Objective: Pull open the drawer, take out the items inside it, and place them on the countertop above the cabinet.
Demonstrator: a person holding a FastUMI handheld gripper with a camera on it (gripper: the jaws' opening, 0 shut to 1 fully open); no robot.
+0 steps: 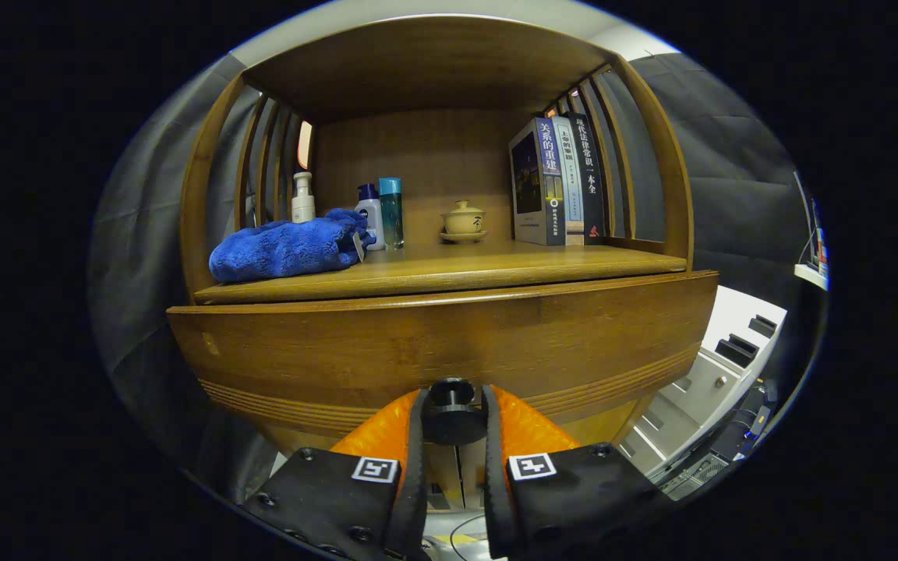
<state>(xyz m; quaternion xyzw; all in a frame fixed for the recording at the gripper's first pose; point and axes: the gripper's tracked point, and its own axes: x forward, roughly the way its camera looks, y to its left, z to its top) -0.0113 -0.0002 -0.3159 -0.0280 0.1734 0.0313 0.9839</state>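
While the gripper [453,425] sits low against the drawer [441,343], its fingers [416,436] are clenched on the dark knob [451,411] at the drawer front's lower edge. Above the drawer, the tabletop [449,273] carries a blue towel [289,248], three bottles [371,212], a lidded cup [464,219] and upright books [558,183].

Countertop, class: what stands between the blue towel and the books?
In the gripper view, two bottles sit just behind the towel, then a small lidded teacup on a saucer, then bare wood up to the books.
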